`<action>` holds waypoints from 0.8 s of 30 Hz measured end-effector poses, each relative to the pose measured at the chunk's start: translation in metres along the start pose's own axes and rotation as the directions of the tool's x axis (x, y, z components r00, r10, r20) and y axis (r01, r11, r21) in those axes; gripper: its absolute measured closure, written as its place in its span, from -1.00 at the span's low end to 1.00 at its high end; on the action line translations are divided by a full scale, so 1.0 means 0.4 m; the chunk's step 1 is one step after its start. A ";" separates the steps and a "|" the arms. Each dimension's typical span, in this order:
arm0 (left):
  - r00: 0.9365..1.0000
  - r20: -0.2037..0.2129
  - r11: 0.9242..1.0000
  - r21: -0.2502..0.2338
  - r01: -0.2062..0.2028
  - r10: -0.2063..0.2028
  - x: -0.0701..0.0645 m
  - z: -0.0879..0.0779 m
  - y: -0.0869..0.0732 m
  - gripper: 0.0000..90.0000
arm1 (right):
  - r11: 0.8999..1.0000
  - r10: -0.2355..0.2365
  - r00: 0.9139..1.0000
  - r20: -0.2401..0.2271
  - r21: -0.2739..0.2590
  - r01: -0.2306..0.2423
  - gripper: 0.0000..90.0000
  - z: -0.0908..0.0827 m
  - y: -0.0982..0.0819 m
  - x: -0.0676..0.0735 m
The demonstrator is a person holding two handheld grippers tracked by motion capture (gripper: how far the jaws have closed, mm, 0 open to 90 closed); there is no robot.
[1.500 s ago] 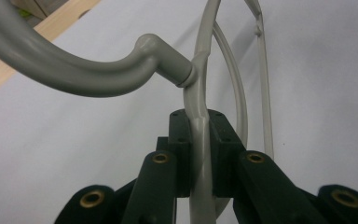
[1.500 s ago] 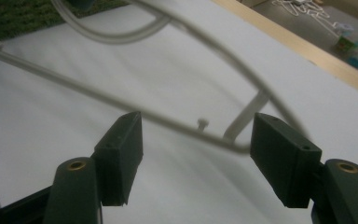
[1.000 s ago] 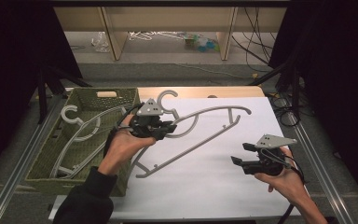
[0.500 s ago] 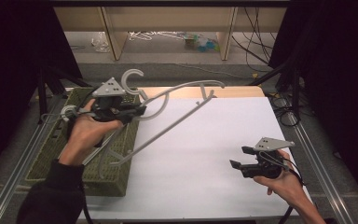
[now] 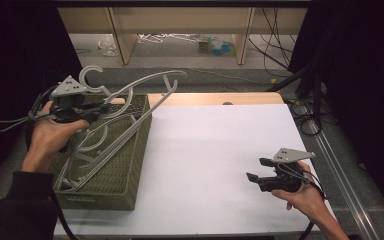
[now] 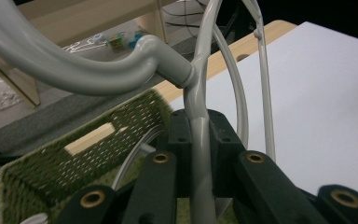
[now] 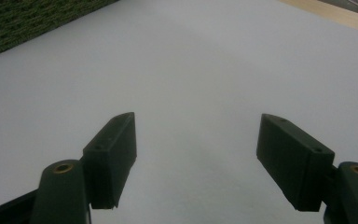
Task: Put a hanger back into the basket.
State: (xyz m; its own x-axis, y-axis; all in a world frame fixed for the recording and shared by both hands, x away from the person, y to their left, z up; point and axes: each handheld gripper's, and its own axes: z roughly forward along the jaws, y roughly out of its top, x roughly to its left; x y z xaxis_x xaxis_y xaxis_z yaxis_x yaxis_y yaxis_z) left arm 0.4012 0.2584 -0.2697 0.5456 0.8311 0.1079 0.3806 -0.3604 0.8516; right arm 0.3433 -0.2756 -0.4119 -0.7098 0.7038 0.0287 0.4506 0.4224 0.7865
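Grey plastic coat hanger [image 5: 130,107] hangs tilted over the green mesh basket [image 5: 125,170] at the white surface's [image 5: 220,150] left side, its lower end among other hangers inside. Left tongs [image 5: 87,111] are clenched on its neck below the hook. Right tongs [image 5: 258,170] hover released and bare above the surface, their jaws having just been widening.

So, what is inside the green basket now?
Grey hangers lie in the green basket; the left gripper holds another hanger over it. The basket floor beneath them is mostly covered.
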 end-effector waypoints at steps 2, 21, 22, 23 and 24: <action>1.000 -0.010 1.000 0.001 -0.014 0.014 0.021 0.001 -0.016 0.81 | 1.000 -0.001 1.000 0.000 0.001 0.001 -0.35 0.000 0.000 0.000; 0.983 -0.176 0.990 0.137 -0.027 0.051 0.166 0.005 -0.174 0.81 | 1.000 -0.006 1.000 0.005 0.003 0.006 -0.35 -0.001 -0.003 -0.003; 0.982 -0.177 0.989 0.144 -0.033 0.059 0.170 0.009 -0.178 0.81 | 1.000 -0.009 1.000 0.004 0.002 0.009 -0.35 0.000 -0.003 -0.004; 0.981 -0.186 0.988 0.148 -0.034 0.062 0.172 0.013 -0.181 0.81 | 1.000 -0.006 1.000 0.003 0.003 0.006 -0.35 0.000 -0.003 -0.004; 0.979 -0.191 0.987 0.158 -0.036 0.066 0.177 0.016 -0.184 0.81 | 1.000 -0.004 1.000 0.003 0.001 0.004 -0.35 0.001 -0.003 -0.004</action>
State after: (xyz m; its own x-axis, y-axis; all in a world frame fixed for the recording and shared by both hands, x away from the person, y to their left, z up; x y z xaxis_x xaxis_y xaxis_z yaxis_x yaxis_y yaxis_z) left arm 0.4165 0.3409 -0.3278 0.4167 0.8710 0.2601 0.4736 -0.4523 0.7558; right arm 0.3440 -0.2770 -0.4133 -0.7101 0.7037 0.0234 0.4483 0.4262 0.7858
